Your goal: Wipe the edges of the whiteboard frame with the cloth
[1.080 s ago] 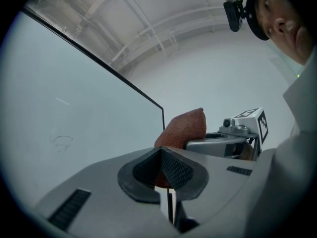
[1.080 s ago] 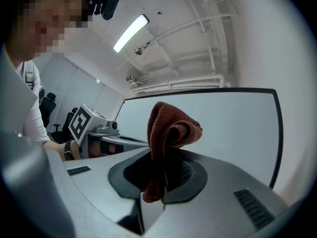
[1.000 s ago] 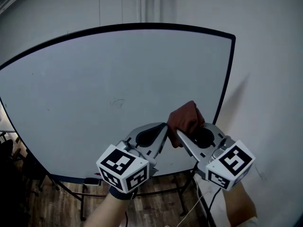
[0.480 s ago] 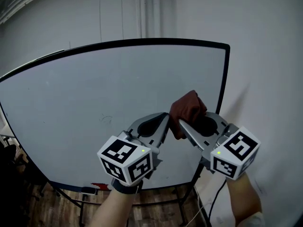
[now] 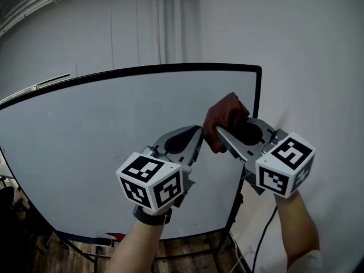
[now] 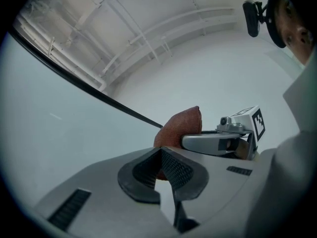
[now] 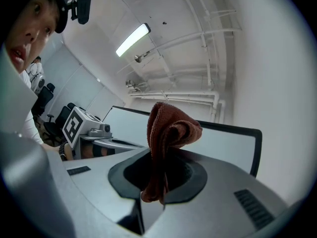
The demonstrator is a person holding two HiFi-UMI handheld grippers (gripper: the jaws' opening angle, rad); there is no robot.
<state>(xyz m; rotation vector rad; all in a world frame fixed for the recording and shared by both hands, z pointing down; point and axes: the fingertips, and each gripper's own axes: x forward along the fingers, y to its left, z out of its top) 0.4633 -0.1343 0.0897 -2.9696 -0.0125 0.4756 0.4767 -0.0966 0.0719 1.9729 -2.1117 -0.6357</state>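
The whiteboard [image 5: 114,129] stands on a stand against the wall, its black frame [image 5: 257,104] running up its right side to the top right corner. A bunched brown cloth [image 5: 226,118] sticks out of my right gripper [image 5: 219,134], which is shut on it and held just left of that right edge. In the right gripper view the cloth [image 7: 166,138] hangs pinched between the jaws, with the frame corner [image 7: 256,143] behind. My left gripper [image 5: 198,135] is shut with nothing in it, right beside the cloth [image 6: 178,128].
A pale wall [image 5: 307,67] lies to the right of the board. Pipes [image 5: 165,21] run up the wall above it. The board's stand legs [image 5: 219,249] rest on a wooden floor below, with a cable [image 5: 264,232] hanging by the wall.
Both grippers and the cloth have risen along the board's right side, toward the top right corner. The jaws have stayed as they were.
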